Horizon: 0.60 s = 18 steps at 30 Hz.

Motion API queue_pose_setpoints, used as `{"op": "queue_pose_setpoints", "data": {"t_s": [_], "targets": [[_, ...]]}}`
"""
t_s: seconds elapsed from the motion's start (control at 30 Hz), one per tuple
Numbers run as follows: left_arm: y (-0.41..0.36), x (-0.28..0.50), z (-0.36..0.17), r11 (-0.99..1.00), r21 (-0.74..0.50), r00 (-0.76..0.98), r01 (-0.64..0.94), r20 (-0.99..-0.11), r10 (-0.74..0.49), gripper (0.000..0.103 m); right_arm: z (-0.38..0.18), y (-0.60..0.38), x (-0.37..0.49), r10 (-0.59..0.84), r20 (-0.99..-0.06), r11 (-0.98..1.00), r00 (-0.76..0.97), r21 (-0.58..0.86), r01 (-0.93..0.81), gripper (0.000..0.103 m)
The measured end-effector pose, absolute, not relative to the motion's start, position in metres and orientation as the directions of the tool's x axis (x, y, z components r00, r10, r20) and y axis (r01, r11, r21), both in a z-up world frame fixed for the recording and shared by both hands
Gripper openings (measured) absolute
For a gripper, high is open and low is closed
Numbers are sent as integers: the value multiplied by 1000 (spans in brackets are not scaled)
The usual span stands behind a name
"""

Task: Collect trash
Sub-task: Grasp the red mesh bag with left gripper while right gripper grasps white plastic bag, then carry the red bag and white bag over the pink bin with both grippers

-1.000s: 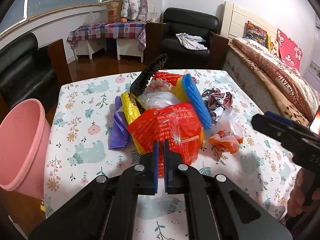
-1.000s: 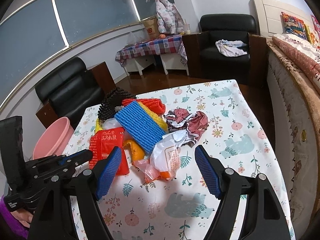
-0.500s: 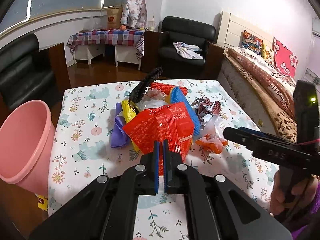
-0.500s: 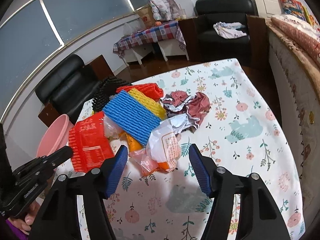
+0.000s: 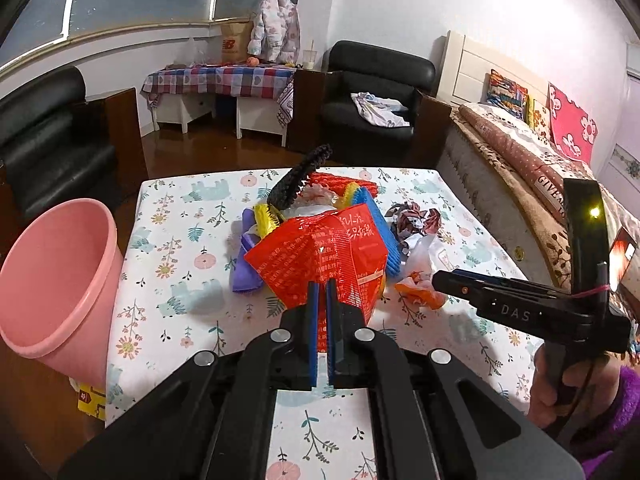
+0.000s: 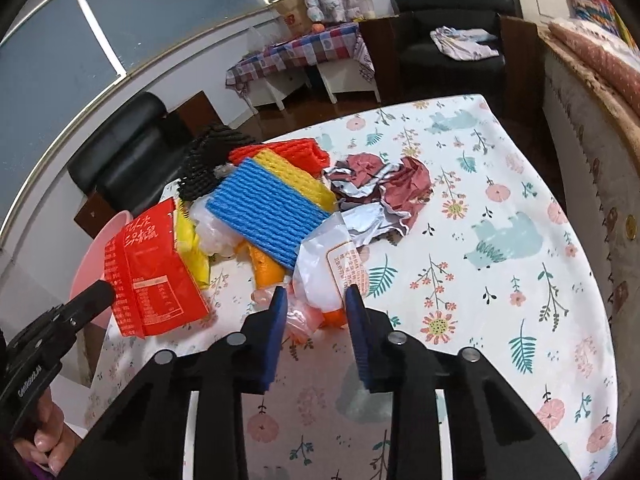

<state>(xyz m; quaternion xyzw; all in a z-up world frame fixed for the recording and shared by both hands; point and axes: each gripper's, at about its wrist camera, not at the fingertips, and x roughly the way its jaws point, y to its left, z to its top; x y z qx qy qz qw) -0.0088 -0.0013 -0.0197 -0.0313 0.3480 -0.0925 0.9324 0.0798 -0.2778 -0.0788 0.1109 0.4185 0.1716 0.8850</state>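
My left gripper [image 5: 322, 286] is shut on a red snack bag [image 5: 320, 252], held a little above the trash pile on the flowered table [image 6: 500, 280]. In the right wrist view the same red bag [image 6: 148, 264] hangs at the left from the left gripper [image 6: 102, 294]. My right gripper [image 6: 314, 300] points down at the pile's near edge and its jaws are closing. A white and orange plastic wrapper [image 6: 324, 268] lies between the blue pads [image 6: 276, 320]. A pink bin [image 5: 52, 272] stands at the table's left edge.
The pile holds a blue foam net [image 6: 268, 208], yellow, red and black nets, a crumpled dark-red foil wrapper [image 6: 384, 184] and a purple bag [image 5: 244, 272]. A bed [image 5: 520, 152] runs along the right. Black armchairs stand behind the table.
The left gripper has raised the red bag off the pile. The right gripper has sunk toward the white wrapper and its jaws have narrowed from wide apart to close around it.
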Motion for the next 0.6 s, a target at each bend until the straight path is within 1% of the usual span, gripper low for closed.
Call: {"op": "queue_pose_setpoints", "data": {"t_s": [0.13, 0.3, 0.6], "targets": [[3, -13, -16, 981, -130, 752, 142, -631, -193, 3, -73, -277, 71, 394, -693, 918, 604, 328, -223, 21], [10, -17, -10, 982, -138, 766, 126, -615, -185, 3, -55, -276, 56, 410, -657, 911, 633, 319, -260, 21], [39, -29, 3, 986, -158, 801, 56, -582, -139, 3, -19, -249, 35, 479, -589, 878, 651, 296, -377, 21]]}}
